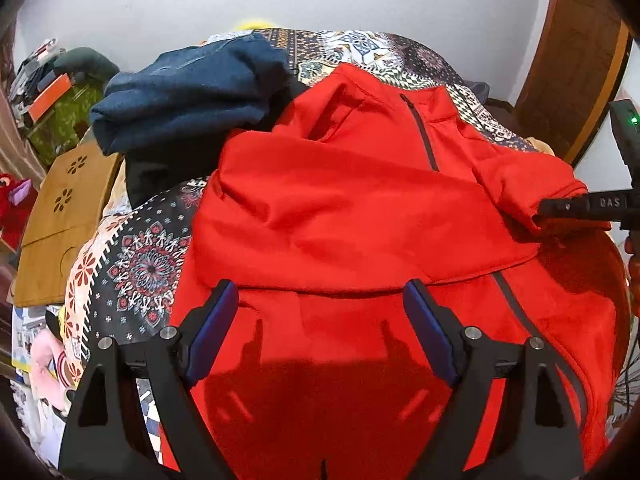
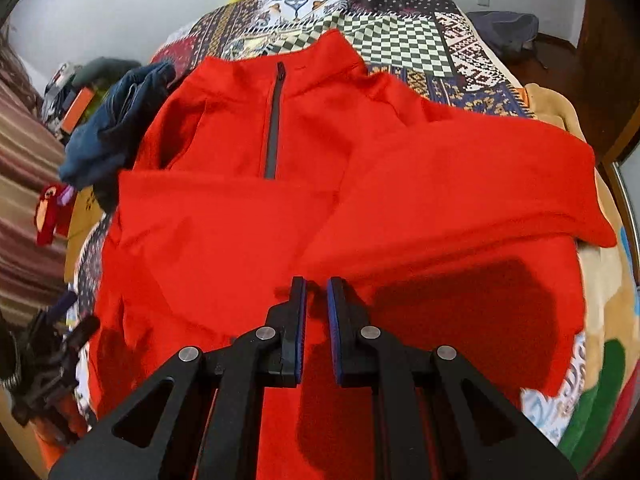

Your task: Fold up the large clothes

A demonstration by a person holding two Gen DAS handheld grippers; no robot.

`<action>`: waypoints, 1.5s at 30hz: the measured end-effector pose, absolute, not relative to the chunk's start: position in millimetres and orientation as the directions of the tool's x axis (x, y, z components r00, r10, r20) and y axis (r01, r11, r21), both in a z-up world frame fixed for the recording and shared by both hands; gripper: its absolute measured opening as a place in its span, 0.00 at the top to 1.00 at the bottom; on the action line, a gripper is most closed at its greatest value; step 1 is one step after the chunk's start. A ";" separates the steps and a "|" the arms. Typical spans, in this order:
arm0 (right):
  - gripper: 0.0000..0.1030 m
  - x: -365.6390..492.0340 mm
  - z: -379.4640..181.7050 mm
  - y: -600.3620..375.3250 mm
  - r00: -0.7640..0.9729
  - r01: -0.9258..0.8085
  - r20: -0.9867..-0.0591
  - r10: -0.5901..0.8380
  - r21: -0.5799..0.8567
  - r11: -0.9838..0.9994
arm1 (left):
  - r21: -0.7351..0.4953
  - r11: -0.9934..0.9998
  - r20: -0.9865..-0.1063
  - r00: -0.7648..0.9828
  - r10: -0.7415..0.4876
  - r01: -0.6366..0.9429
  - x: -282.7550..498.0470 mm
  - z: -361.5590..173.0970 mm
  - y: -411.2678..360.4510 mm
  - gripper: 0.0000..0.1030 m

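While the red zip-neck pullover point(image 1: 360, 208) lies spread front-up on the patterned bedspread point(image 1: 136, 256), collar toward the far wall and dark zipper point(image 2: 273, 136) running down from the neck, both sleeves sit folded in across the chest. In the right wrist view, the right sleeve point(image 2: 460, 184) crosses from the right edge toward the middle, and its cloth runs to the tips of the right gripper point(image 2: 316, 292). That gripper's 2 blue-padded jaws are nearly together above the lower front of the pullover; whether they pinch red cloth cannot be told here. In the left wrist view it reaches the sleeve fold at the pullover's right edge. The left gripper point(image 1: 320, 300) hangs over the hem end, jaws wide apart and empty, red fabric showing between them. A dark blue garment point(image 1: 180, 100) lies heaped just beyond the pullover's left shoulder.
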State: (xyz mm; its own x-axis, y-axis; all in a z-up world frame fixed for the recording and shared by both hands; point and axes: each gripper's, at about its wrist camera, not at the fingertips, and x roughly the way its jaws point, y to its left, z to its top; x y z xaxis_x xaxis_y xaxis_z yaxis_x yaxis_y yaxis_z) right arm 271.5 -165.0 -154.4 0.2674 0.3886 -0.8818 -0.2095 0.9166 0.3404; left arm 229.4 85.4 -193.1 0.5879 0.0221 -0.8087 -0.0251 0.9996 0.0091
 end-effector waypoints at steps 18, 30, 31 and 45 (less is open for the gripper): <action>0.48 231.4 -79.5 -296.1 0.627 -0.044 -0.769 0.124 0.124 0.991 | 0.067 0.939 -0.734 0.654 -0.181 0.336 307.7 -121.2 -95.0 0.18; 0.48 224.0 -105.9 -364.4 0.589 0.117 -0.804 0.081 0.184 0.976 | 0.069 0.809 -0.825 0.489 -0.283 0.584 357.7 -165.0 -241.9 0.18; 0.48 223.6 -108.3 -366.6 0.585 0.123 -0.807 0.081 0.186 0.975 | 0.077 0.799 -0.836 0.476 -0.275 0.597 360.8 -172.3 -251.8 0.18; 0.48 228.8 -120.9 -368.8 0.564 0.103 -0.818 0.118 0.211 0.972 | 0.127 0.754 -0.886 0.416 -0.206 0.644 381.6 -225.3 -286.9 0.71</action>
State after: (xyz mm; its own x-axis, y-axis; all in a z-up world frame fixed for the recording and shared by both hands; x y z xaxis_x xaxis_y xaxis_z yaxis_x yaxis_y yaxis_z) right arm 228.8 -368.8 -120.9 0.5637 0.1180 -0.8175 0.1026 0.9721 0.2111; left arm 381.6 -286.9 -225.3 0.4163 -0.2062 -0.8855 0.6442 0.7542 0.1271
